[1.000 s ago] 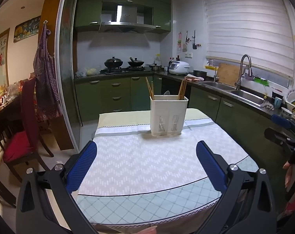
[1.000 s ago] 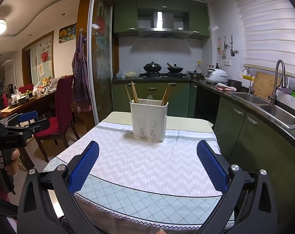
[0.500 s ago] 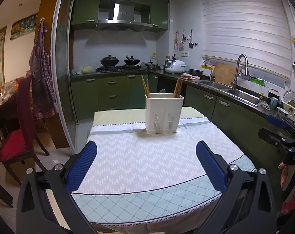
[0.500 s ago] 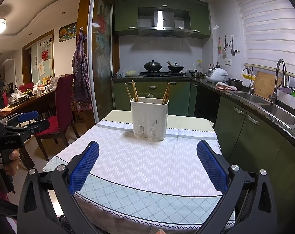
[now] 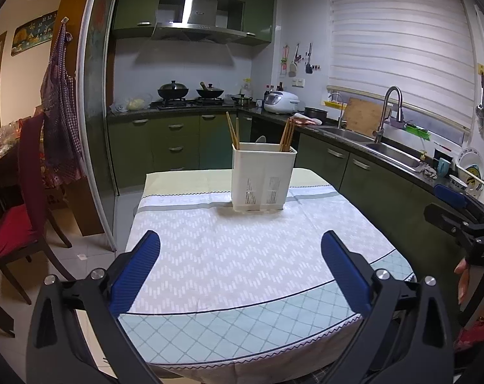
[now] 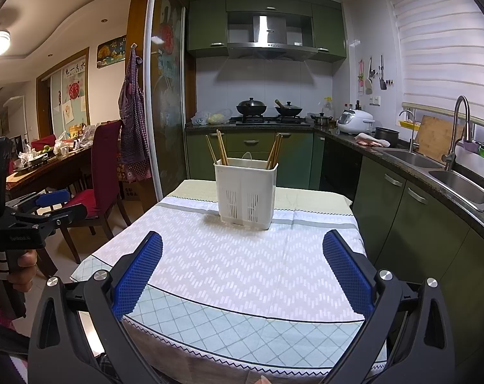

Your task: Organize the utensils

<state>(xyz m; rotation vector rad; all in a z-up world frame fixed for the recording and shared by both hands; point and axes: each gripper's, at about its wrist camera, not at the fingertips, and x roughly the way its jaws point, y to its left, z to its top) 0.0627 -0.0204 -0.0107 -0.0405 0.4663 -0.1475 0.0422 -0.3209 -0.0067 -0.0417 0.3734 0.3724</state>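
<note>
A white plastic utensil holder point(image 5: 262, 177) stands upright at the far middle of the table; it also shows in the right wrist view point(image 6: 245, 192). Wooden chopsticks point(image 5: 233, 129) lean in its left compartment and more chopsticks point(image 5: 286, 134) in its right one; a pale spoon tip point(image 5: 260, 139) shows between them. My left gripper point(image 5: 240, 244) is open and empty over the near part of the table. My right gripper point(image 6: 242, 246) is open and empty, also well short of the holder.
The table has a white patterned cloth point(image 5: 242, 249) with a checked front edge. Green kitchen cabinets point(image 5: 370, 176) and a sink point(image 5: 392, 153) run along the right. A red chair point(image 6: 104, 172) and a cluttered dining table point(image 6: 46, 163) stand to the left.
The left gripper's view has shifted and tilted slightly, so the holder sits a little lower and more to the left. The right gripper has barely moved. Both stay open.
</note>
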